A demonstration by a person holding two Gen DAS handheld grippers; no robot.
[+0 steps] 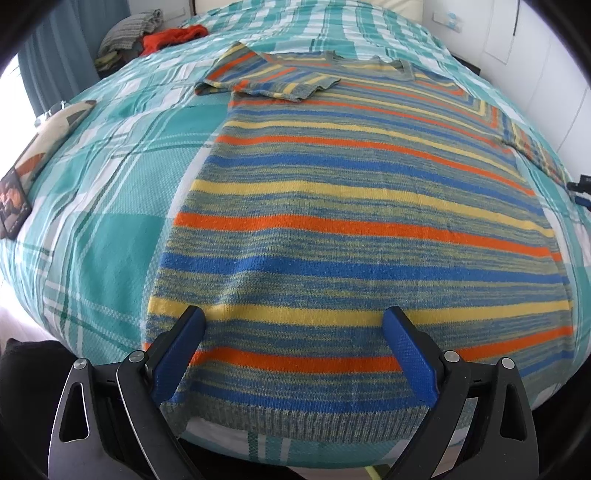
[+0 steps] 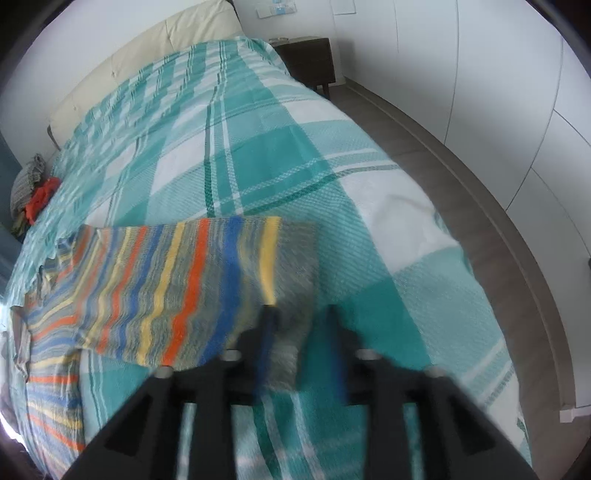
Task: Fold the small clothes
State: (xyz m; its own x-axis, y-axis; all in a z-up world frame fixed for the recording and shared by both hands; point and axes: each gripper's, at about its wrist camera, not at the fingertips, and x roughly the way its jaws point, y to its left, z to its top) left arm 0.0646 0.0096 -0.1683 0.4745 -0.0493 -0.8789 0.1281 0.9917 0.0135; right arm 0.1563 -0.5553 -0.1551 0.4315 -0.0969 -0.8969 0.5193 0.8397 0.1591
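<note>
Left claw (image 1: 293,334): spread wide, blue pads apart over the hem, grasping nothing.
Striped sweater (image 1: 351,206): knitted, bands of orange, blue, yellow and mottled grey-green, ribbed hem nearest the left claw, laid flat on the bed; far left sleeve folded across the chest.
Right claw (image 2: 301,314): blurred, fingers parted, sleeve cuff between them; pressed or free, cannot tell.
Sleeve (image 2: 177,288): stretched flat and sideways over the bedspread.
Bedspread (image 1: 122,229): woven teal-and-white plaid.
Around: red cloth (image 1: 173,37) and grey bundle (image 1: 129,33) at the far corner, dark nightstand (image 2: 310,62), cream headboard (image 2: 147,51).
</note>
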